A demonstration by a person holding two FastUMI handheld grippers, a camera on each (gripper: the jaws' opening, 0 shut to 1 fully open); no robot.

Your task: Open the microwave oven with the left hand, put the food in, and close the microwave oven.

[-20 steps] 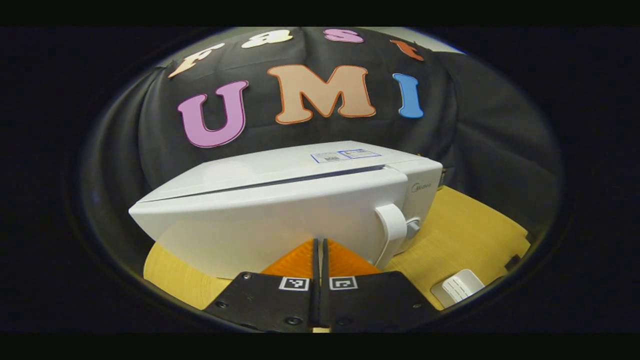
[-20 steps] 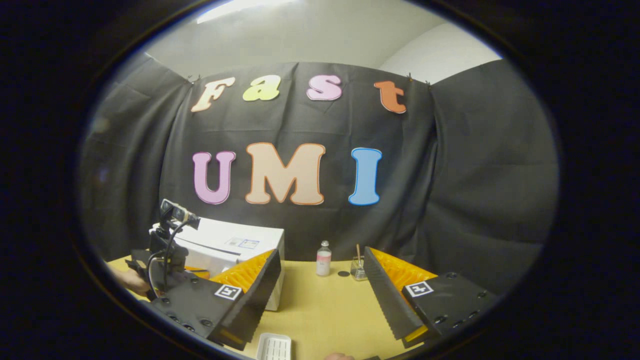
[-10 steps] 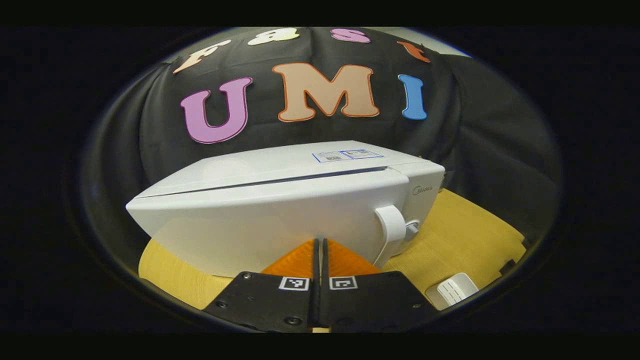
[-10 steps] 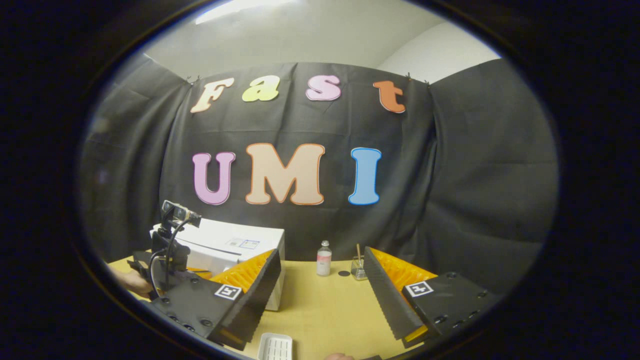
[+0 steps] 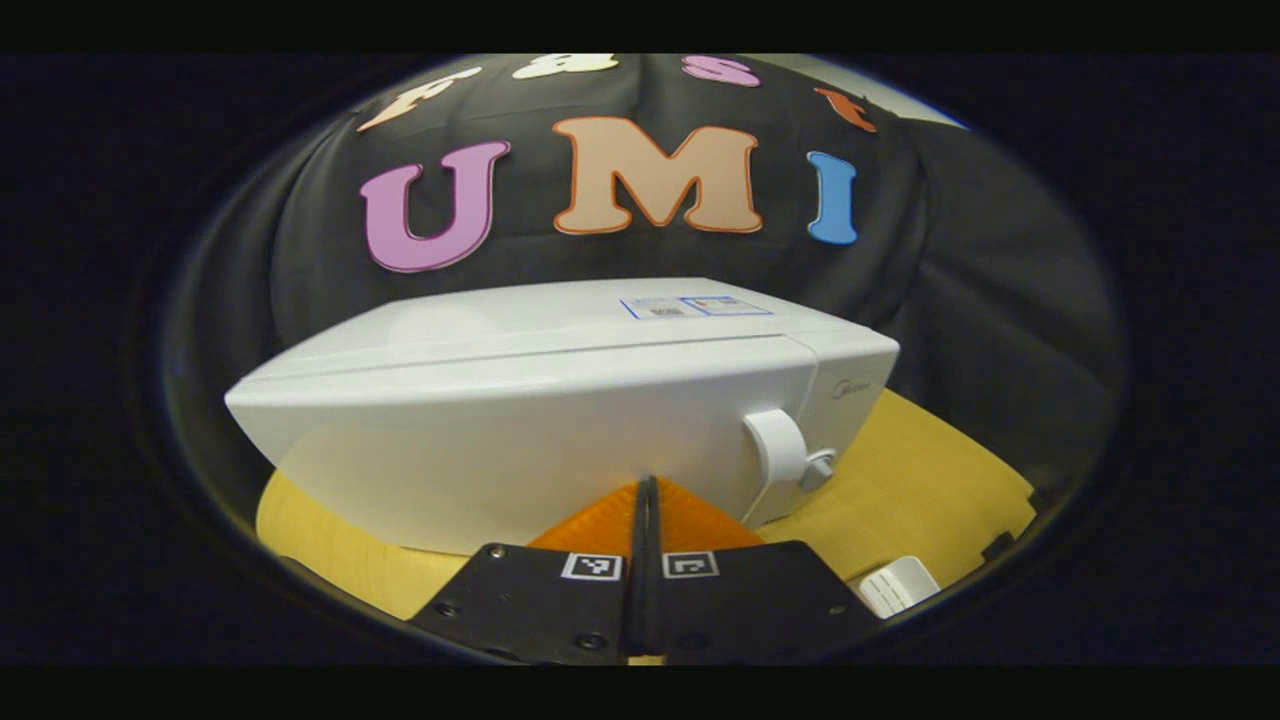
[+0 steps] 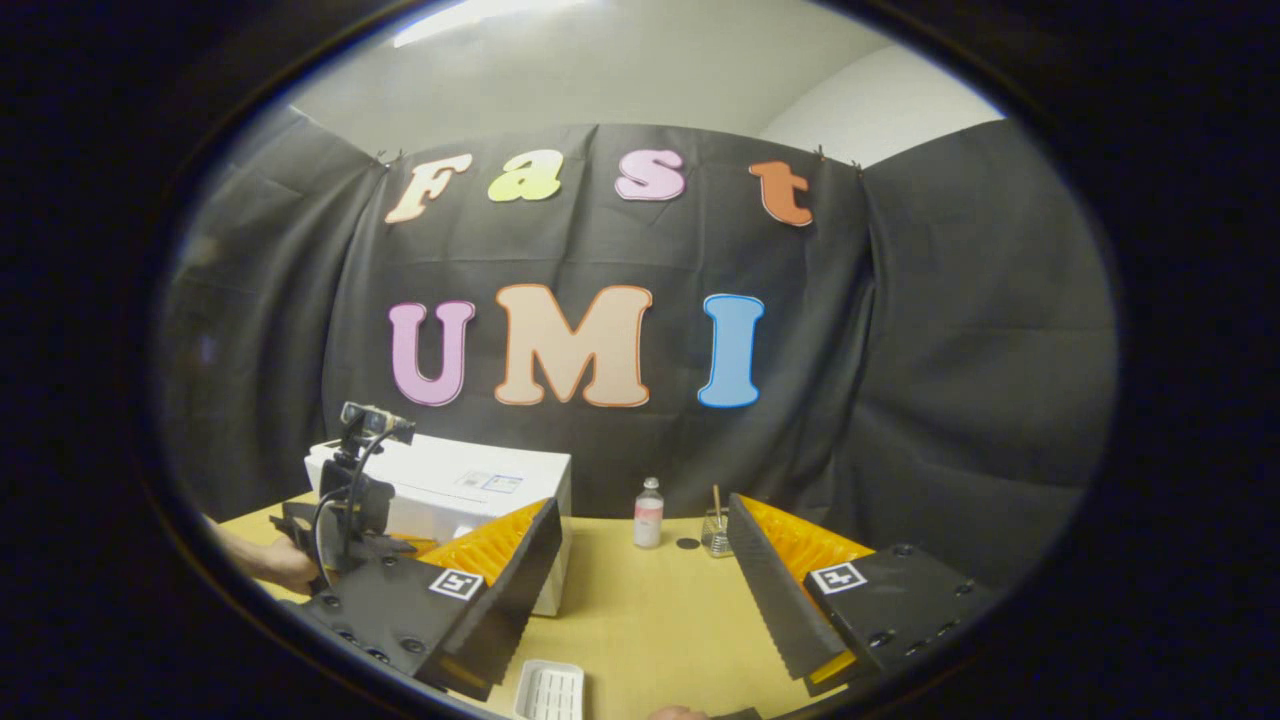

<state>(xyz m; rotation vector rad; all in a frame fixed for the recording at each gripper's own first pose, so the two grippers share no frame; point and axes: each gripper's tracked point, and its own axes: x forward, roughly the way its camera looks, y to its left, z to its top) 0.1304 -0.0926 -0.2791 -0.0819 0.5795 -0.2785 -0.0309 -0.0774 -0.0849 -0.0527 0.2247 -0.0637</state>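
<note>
Yellow table (image 5: 930,480) bears microwave (image 5: 560,420), its door touching closed left fingers (image 5: 610,520).

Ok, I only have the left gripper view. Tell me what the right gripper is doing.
Observer: The right gripper is open, its fingers wide apart with nothing between them.
Operator: Tell me what lies beyond it.
Observer: A small bottle and a glass with a stick stand near the wall, to the right of the microwave.
Operator: Say who has my gripper.
Observer: A hand holds the left gripper in front of the microwave.
</note>
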